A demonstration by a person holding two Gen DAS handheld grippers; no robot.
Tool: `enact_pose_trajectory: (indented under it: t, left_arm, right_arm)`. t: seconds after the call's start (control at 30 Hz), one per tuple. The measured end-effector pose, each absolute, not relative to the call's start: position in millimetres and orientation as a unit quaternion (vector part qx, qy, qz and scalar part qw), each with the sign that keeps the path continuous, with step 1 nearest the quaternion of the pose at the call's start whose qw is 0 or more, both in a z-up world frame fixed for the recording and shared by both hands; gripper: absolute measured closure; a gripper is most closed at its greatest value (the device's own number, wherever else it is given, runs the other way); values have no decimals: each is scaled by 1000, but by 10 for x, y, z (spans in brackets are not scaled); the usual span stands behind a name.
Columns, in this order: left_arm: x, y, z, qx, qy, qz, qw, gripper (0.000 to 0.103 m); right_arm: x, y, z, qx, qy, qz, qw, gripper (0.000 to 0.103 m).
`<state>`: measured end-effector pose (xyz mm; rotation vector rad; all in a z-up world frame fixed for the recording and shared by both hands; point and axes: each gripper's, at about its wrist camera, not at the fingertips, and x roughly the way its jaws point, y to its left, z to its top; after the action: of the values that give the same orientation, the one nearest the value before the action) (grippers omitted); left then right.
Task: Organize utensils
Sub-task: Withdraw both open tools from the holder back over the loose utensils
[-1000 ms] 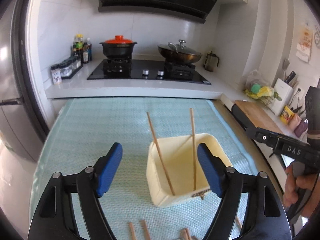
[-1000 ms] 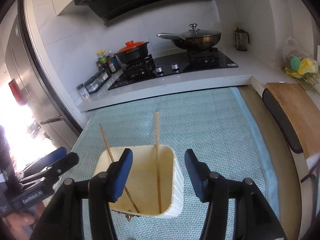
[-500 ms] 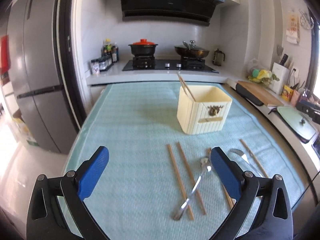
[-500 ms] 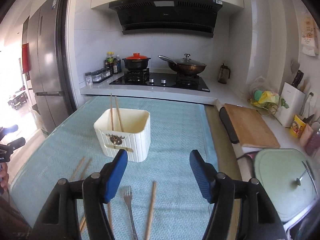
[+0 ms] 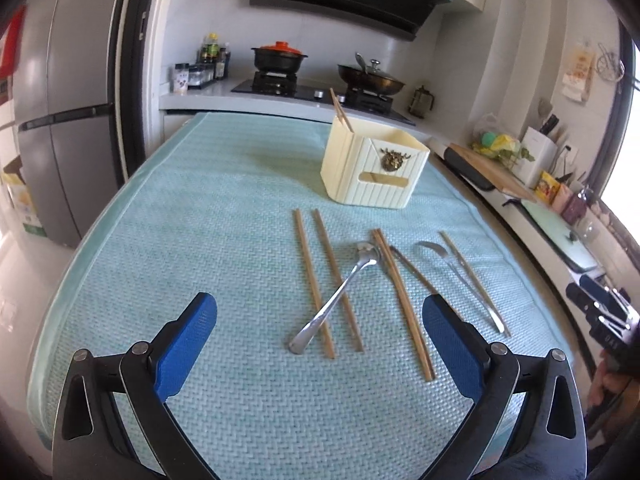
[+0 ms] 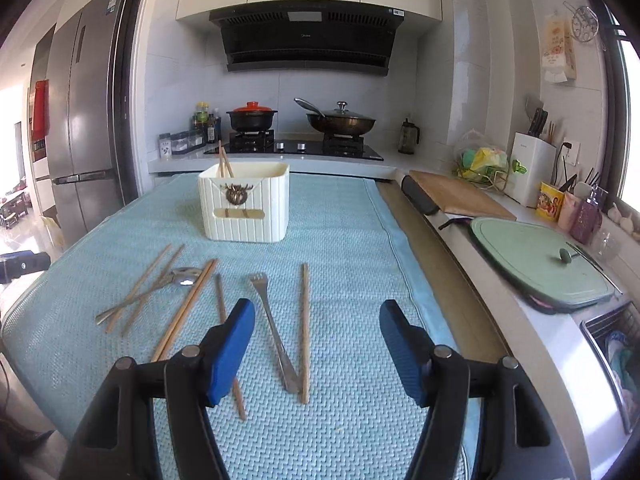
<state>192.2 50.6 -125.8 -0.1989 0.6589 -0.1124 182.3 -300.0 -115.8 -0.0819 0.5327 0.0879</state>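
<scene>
On teal mat, wooden chopsticks and steel spoon lie scattered.

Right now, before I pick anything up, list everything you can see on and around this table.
Holder: one, cream, far end of mat.
Chopsticks in holder: two, wooden, leaning in its corner.
Loose chopsticks: at least five, wooden, on near mat.
Spoon: one, silver, lying across two chopsticks.
Fork: one, silver, beside the rightmost chopstick.
Mat: one, light blue, covering table.
Pot: one, black with red lid, on stove.
Wok: one, dark, lidded, on stove.
Cutting board: one, wooden, right counter.
Left gripper: blue pads, open, empty.
Right gripper: blue pads, open, empty.
</scene>
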Motion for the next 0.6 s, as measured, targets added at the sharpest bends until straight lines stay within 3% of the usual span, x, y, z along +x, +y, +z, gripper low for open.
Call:
enact_pose_trajectory:
  t: [0.6]
  left_arm:
    - [1981,452,-1531,-41,357,-32,932,1]
  right_arm:
    - [1948,-2940,-1361,-21,292,71,954,37]
